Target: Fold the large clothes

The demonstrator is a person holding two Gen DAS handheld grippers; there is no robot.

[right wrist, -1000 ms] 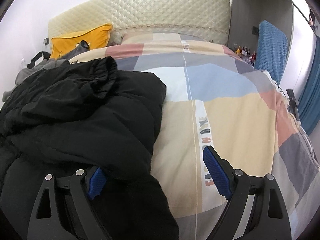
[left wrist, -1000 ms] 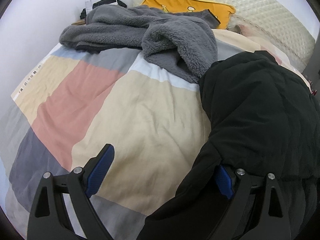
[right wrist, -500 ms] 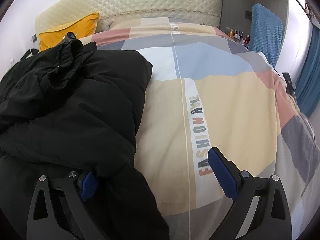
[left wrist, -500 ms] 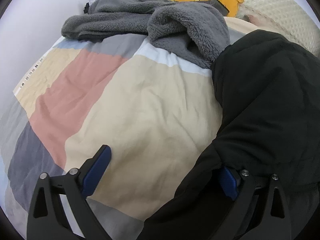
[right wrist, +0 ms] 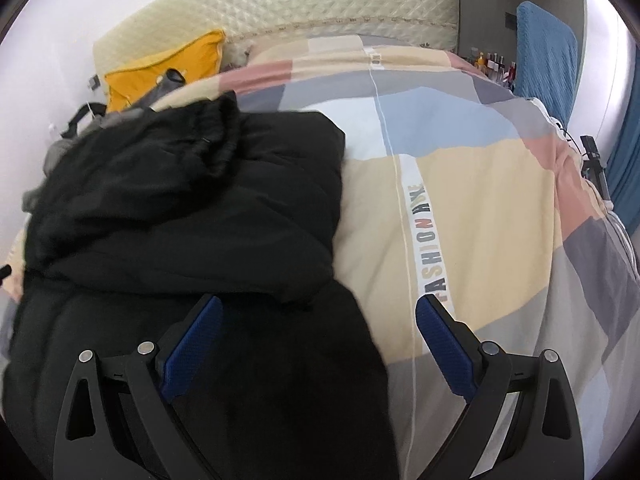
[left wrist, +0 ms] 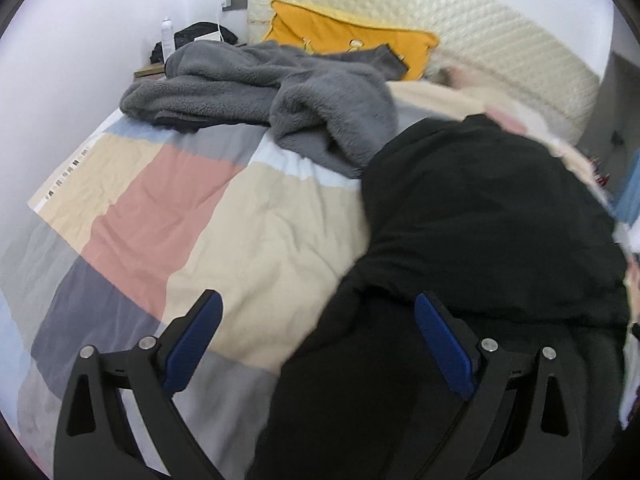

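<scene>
Left wrist view: the black coat (left wrist: 480, 220) fills the right half of the frame, a thick matte heap lying on the patchwork duvet (left wrist: 248, 232), its upper layer doubled over the lower one so a soft fold edge runs across just above the fingertips. The left gripper (left wrist: 318, 322) hangs over the coat's left border with its jaws spread wide and nothing pinched; one blue pad (left wrist: 192, 344) is over bare duvet, the other over black cloth. Above the coat, toward the upper middle of the frame, a grey fleece (left wrist: 288, 96) lies crumpled, its near lobe touching the coat's top left edge, and behind it a yellow pillow (left wrist: 344, 36) leans on the quilted headboard (left wrist: 500, 40). In the right wrist view the coat (right wrist: 180, 216) takes up the left half, a gathered cuff or hem bunched near its upper edge, the folded layer ending in a ragged lip just above the fingertips. The right gripper (right wrist: 318, 322) has just been opening and now stands wide apart, with the coat's right border and bare duvet (right wrist: 480, 208) showing between its jaws, neither pad pressing on cloth. A lettered stripe (right wrist: 428, 240) runs down the duvet right of the coat.
</scene>
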